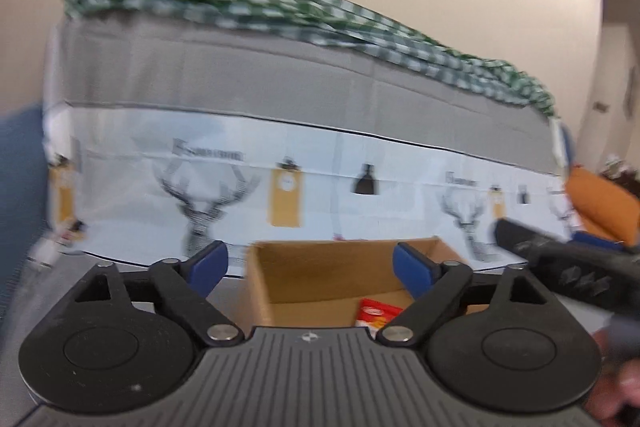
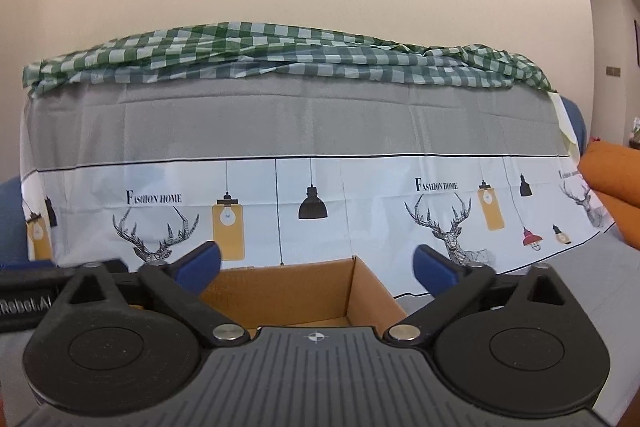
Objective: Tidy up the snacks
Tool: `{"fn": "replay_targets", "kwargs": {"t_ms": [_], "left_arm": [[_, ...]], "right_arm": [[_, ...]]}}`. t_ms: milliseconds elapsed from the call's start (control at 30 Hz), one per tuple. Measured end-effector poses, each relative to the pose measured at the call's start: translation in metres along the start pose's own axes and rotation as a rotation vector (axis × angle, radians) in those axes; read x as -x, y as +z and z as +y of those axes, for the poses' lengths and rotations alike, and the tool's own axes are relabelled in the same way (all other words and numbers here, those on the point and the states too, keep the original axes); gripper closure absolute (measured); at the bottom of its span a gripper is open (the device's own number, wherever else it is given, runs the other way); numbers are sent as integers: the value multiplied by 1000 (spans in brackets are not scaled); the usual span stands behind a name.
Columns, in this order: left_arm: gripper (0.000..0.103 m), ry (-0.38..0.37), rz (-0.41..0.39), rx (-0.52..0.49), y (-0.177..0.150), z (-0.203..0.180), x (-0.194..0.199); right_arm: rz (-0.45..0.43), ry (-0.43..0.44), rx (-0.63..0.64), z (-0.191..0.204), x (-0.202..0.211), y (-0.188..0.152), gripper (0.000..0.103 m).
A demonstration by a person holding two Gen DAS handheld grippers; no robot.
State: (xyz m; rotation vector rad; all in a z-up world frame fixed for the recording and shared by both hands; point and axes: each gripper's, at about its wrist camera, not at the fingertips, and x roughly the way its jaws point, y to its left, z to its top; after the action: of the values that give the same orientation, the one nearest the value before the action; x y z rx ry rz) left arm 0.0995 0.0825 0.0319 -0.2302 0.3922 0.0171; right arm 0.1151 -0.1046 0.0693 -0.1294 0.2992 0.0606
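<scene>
An open cardboard box point(image 1: 316, 277) stands on the grey surface just ahead of both grippers; it also shows in the right wrist view point(image 2: 296, 293). A red and yellow snack packet point(image 1: 378, 313) lies inside it at the right. My left gripper point(image 1: 310, 265) is open and empty above the box's near side. My right gripper point(image 2: 316, 267) is open and empty above the box. The right gripper's black body point(image 1: 568, 267) shows at the right of the left wrist view. The left wrist view is blurred.
A sofa back draped in a grey and white deer-print cloth point(image 2: 304, 195) rises behind the box, with a green checked cloth point(image 2: 280, 55) on top. An orange cushion point(image 2: 616, 183) lies at the right. A beige wall is behind.
</scene>
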Motion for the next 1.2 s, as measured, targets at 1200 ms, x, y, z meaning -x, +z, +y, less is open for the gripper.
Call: {"fn": "replay_targets", "kwargs": {"t_ms": [1200], "left_arm": [[1,167,404,61,-69,-50,41]], "right_arm": [[325,22,49,-48,50,-36,1]]}}
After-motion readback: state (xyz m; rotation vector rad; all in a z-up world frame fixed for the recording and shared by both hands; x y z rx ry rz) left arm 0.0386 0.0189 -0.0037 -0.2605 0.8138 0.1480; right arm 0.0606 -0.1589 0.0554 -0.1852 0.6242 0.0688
